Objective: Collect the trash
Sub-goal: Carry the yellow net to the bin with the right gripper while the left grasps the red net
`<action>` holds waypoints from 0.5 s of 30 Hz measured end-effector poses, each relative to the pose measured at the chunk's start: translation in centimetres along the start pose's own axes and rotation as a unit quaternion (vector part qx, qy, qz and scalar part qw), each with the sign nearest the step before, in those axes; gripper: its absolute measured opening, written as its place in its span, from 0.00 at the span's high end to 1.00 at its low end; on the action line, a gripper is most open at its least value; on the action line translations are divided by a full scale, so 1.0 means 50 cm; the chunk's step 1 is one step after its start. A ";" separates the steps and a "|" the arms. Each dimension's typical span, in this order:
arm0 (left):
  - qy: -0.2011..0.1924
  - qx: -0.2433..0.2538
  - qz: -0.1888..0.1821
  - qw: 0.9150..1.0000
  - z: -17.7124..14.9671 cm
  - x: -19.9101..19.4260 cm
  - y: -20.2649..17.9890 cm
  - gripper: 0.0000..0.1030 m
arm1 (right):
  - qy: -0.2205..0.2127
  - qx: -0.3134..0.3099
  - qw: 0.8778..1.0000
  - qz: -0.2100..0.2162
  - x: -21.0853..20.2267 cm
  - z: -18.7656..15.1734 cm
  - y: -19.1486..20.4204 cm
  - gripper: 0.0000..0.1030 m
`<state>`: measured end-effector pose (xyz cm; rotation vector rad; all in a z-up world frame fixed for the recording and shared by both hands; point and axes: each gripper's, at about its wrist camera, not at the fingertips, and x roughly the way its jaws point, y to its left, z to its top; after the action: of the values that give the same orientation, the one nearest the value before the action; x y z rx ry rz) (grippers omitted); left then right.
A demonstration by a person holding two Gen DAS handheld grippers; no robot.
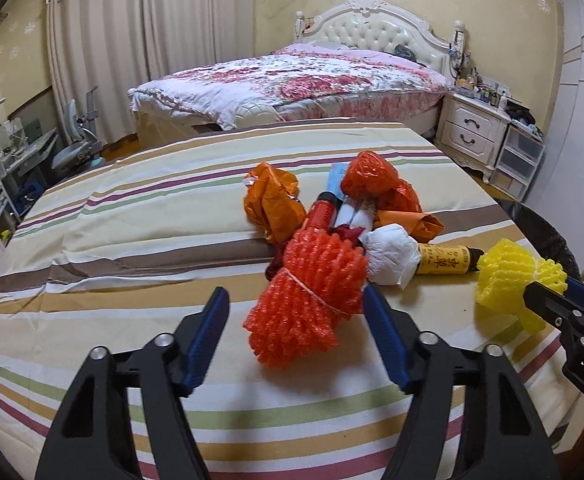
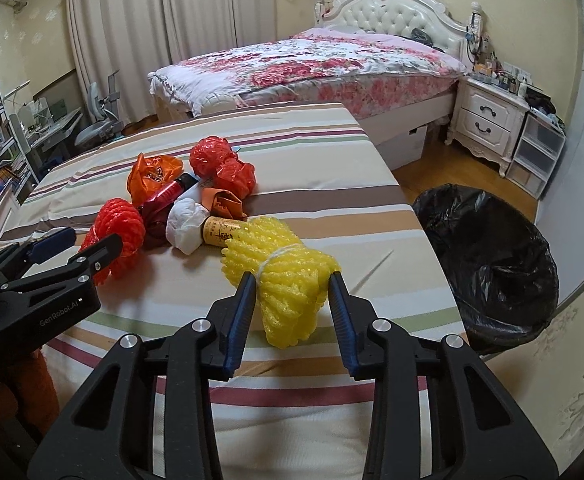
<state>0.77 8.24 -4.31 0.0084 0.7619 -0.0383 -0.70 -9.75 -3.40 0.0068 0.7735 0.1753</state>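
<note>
Striped cloth (image 1: pixel 132 240) in cream, tan, brown, green and maroon bands covers the table that fills the foreground of both wrist views. Nearest on it, the left gripper (image 1: pixel 296 320) stands with its blue pads either side of a red foam net bundle (image 1: pixel 308 300) tied with a thin band; the right pad touches the bundle, the left pad stands clear, so the jaws are not clamped. Just to the right, the right gripper (image 2: pixel 292 284) has its pads pressed against both flanks of a yellow foam net bundle (image 2: pixel 288 280) — a firm grip.

Behind these lies the rest of the trash in one heap: a white paper wad (image 1: pixel 392 256), a yellow tube with printed characters (image 1: pixel 444 260), a red tube (image 1: pixel 324 212), crumpled orange bags (image 1: pixel 272 204) and a red plastic bag (image 1: pixel 372 178).

Beside the table's right edge stands a bin with a black liner (image 2: pixel 492 264) on wooden floor. Farther back — a bed with a floral quilt (image 1: pixel 292 80), a white tufted headboard (image 1: pixel 376 28), a cluttered white nightstand (image 1: pixel 472 128), pale curtains (image 1: pixel 112 40) and a desk (image 1: pixel 24 148) at left.
</note>
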 end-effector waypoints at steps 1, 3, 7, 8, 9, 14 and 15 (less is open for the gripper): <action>0.004 -0.002 -0.011 1.000 -0.001 0.002 0.002 0.46 | 0.000 0.002 1.000 0.001 0.001 0.000 -0.002 0.65; 0.005 -0.002 -0.015 1.000 -0.003 0.004 0.002 0.48 | 0.001 0.003 1.000 0.001 0.001 -0.002 -0.003 0.65; -0.006 0.009 -0.012 1.000 -0.003 -0.007 -0.006 0.56 | 0.000 0.005 1.000 0.001 0.000 -0.003 -0.005 0.65; -0.007 0.007 -0.015 1.000 -0.003 -0.011 -0.005 0.56 | -0.001 0.005 1.000 0.001 0.000 -0.003 -0.006 0.65; -0.007 0.004 -0.018 1.000 -0.002 -0.016 -0.004 0.57 | -0.002 0.006 1.000 0.001 -0.001 -0.003 -0.007 0.65; -0.024 0.005 -0.031 0.999 0.008 -0.052 -0.009 0.57 | -0.014 0.012 1.000 -0.001 -0.017 0.004 -0.017 0.65; -0.029 0.005 -0.034 0.999 0.012 -0.061 -0.012 0.57 | -0.017 0.014 1.000 -0.002 -0.022 0.005 -0.019 0.65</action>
<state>-1.04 7.73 -1.78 -0.0085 0.7041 -0.1070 -1.14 -10.85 -2.51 0.0343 0.7414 0.1605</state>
